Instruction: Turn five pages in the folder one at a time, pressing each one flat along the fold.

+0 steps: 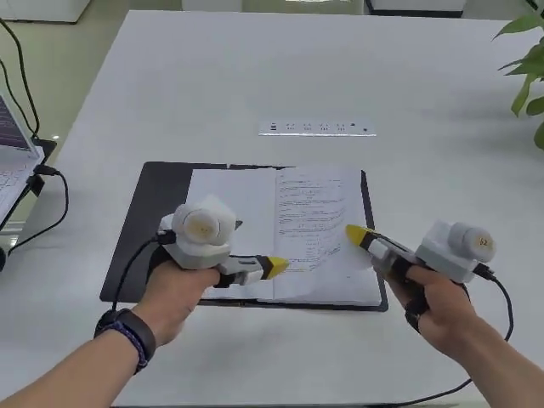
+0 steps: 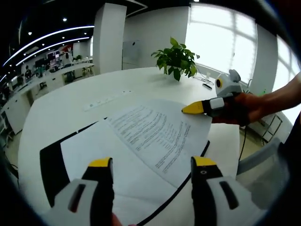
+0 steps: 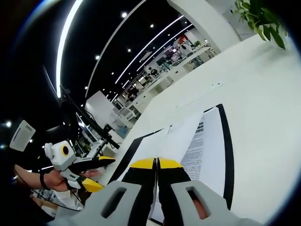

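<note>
A black folder (image 1: 149,229) lies open on the white table, with white pages on both sides. My right gripper (image 1: 357,235) is shut on the outer edge of the printed right-hand page (image 1: 310,212), which is lifted and curved above the stack. In the right gripper view its jaws (image 3: 156,164) are closed together with the page (image 3: 188,134) rising from them. My left gripper (image 1: 274,267) hovers open over the folder's lower middle. In the left gripper view the open jaws (image 2: 151,165) frame the lifted page (image 2: 150,134), and the right gripper (image 2: 202,107) holds its far edge.
A recessed socket strip (image 1: 316,129) sits in the table behind the folder. A laptop (image 1: 13,161) with cables stands at the left edge. Plant leaves (image 1: 531,68) reach in at the far right. The white table (image 1: 255,68) stretches far beyond the folder.
</note>
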The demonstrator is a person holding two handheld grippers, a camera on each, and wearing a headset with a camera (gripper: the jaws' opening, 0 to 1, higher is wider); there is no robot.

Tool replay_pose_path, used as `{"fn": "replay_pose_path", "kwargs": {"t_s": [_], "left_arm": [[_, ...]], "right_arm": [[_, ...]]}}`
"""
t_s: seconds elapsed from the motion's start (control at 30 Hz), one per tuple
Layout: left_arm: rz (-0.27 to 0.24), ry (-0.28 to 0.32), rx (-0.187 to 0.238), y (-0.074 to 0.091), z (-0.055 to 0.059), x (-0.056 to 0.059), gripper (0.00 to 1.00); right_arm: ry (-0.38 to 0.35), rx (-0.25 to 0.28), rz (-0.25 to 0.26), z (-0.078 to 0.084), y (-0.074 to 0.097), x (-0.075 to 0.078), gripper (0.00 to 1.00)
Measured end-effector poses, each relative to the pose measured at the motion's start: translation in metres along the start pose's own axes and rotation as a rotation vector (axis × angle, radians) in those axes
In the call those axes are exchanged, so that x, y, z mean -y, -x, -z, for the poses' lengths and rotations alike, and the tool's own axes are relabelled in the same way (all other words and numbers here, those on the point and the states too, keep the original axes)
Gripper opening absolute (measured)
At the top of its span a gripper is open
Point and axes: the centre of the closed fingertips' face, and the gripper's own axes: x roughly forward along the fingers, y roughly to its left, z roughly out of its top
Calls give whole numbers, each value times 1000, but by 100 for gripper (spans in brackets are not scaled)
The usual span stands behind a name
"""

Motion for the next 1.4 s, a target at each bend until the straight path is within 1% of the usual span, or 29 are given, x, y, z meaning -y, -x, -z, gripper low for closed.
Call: {"fn": "replay_pose_path", "kwargs": {"t_s": [0.1, 0.17, 0.27, 0.33, 0.37, 0.43, 0.5, 0.6, 0.7, 0.87, 1.03, 1.13, 1.23, 1.4], "left_arm": [[-17, 2, 11, 13, 1, -9, 67], [-23, 11, 16, 20, 2, -12, 69], [-40, 11, 23, 31, 5, -21, 69], [-52, 10, 34, 41, 3, -26, 69], [-54, 10, 35, 43, 3, -26, 69], [-68, 15, 46, 53, 3, -33, 69], [-84, 28, 57, 60, 5, -40, 69], [-98, 52, 73, 70, 7, -46, 69], [-108, 52, 70, 78, 12, -50, 69], [-124, 70, 71, 93, 19, -56, 70], [-138, 76, 72, 108, 22, -62, 70], [-152, 85, 71, 115, 26, -70, 69], [-173, 108, 91, 123, 24, -79, 69], [-180, 107, 100, 133, 26, -84, 69]], "right_arm": [[12, -4, -14, 0, -5, -12, 0], [18, -4, -21, 0, -8, -17, 0], [26, -2, -35, 1, -13, -28, 0], [29, -3, -46, 1, -17, -34, 0], [30, -5, -49, 2, -18, -35, 0], [37, -14, -62, 4, -24, -44, 0], [41, -20, -73, 6, -29, -50, 0], [36, -17, -82, 7, -35, -58, 0], [33, -16, -96, 10, -42, -70, 0], [44, -39, -118, 22, -53, -87, 0], [43, -51, -131, 31, -60, -98, 0], [44, -62, -139, 36, -64, -106, 0], [45, -75, -145, 43, -71, -112, 0], [46, -98, -157, 52, -81, -123, 0]]}}
